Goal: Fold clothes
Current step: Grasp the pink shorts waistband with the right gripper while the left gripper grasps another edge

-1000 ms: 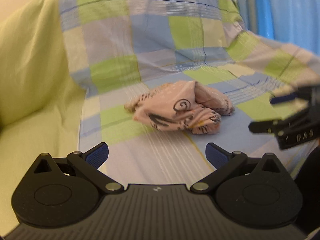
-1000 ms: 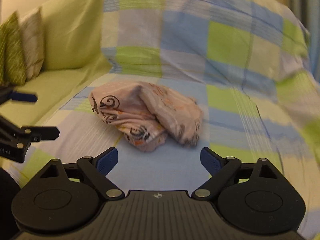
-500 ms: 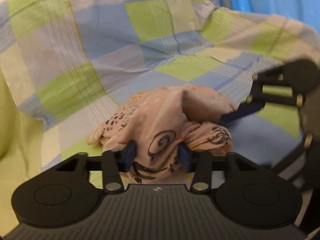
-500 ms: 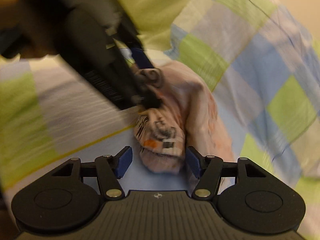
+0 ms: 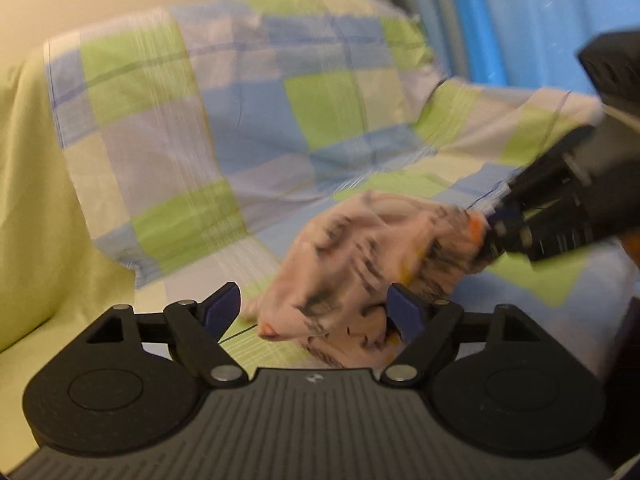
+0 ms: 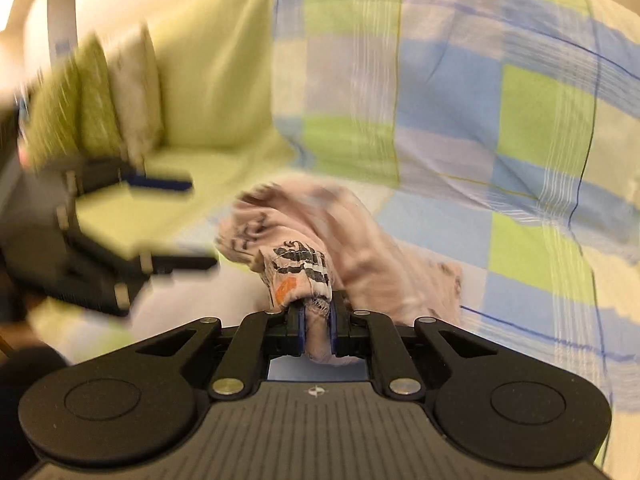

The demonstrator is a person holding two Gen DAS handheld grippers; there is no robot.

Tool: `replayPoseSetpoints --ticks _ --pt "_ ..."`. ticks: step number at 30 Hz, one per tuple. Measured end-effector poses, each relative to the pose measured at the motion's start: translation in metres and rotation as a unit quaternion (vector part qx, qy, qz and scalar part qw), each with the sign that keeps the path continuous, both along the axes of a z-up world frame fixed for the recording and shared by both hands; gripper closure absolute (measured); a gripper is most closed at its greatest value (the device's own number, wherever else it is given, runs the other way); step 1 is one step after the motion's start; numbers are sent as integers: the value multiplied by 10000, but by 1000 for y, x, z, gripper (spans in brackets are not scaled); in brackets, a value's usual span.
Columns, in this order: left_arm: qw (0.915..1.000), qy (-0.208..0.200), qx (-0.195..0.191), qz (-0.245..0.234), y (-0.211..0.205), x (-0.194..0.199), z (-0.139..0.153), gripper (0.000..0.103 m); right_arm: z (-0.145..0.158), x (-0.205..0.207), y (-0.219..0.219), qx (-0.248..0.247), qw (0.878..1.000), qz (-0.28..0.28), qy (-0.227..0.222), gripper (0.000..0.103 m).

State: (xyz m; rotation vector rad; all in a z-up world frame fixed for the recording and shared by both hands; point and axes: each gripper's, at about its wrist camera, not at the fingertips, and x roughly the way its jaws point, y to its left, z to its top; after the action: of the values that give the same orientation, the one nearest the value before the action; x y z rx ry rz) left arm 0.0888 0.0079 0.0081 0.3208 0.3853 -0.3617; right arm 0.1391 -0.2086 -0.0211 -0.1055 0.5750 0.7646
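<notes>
On the checked sheet (image 6: 536,128) that covers the sofa seat and back, the crumpled pink garment (image 6: 352,236) with black and orange print lies in a loose heap, near the middle of the seat. Your right claw (image 6: 317,330) is clamped on a bunched fold of it: in the right wrist view the two blue pads press the cloth from both sides at 6 o'clock of the heap, with a printed lump of fabric standing up just above the fingers. From the left wrist view the same claw (image 5: 494,236) comes in from 3 o'clock and bites the right-hand edge of the garment (image 5: 360,264), which stretches from there down toward 6 o'clock.

Your left claw (image 5: 316,314) stands spread wide, gripping nothing. Its right blue pad (image 5: 404,312) sits against or just in front of the cloth, though blur makes it hard to tell whether it touches; the left pad (image 5: 224,308) is clear of the garment, over the sheet. In the right wrist view that left claw (image 6: 188,222) shows at 9 o'clock, fingers apart, just beside the heap's left edge.

The plain green sofa (image 6: 208,80) runs off toward 10 o'clock, with striped cushions (image 6: 100,100) against its back. A blue curtain (image 5: 520,20) hangs at 1 o'clock in the left wrist view. Both views are blurred.
</notes>
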Motion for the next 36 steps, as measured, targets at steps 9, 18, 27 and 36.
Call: replayPoseSetpoints --ticks 9,18,27,36 --pt "9978 -268 -74 -597 -29 -43 11 23 32 13 -9 393 9985 -202 321 91" --pt "9953 -120 402 -870 -57 6 -7 33 -2 45 -26 806 9916 -745 690 59" --pt "9968 598 461 -257 -32 74 -37 44 -29 10 -52 312 9932 -726 852 36" --pt "9928 973 -516 -478 -19 28 -9 43 -73 -1 -52 -89 9868 -532 1526 36"
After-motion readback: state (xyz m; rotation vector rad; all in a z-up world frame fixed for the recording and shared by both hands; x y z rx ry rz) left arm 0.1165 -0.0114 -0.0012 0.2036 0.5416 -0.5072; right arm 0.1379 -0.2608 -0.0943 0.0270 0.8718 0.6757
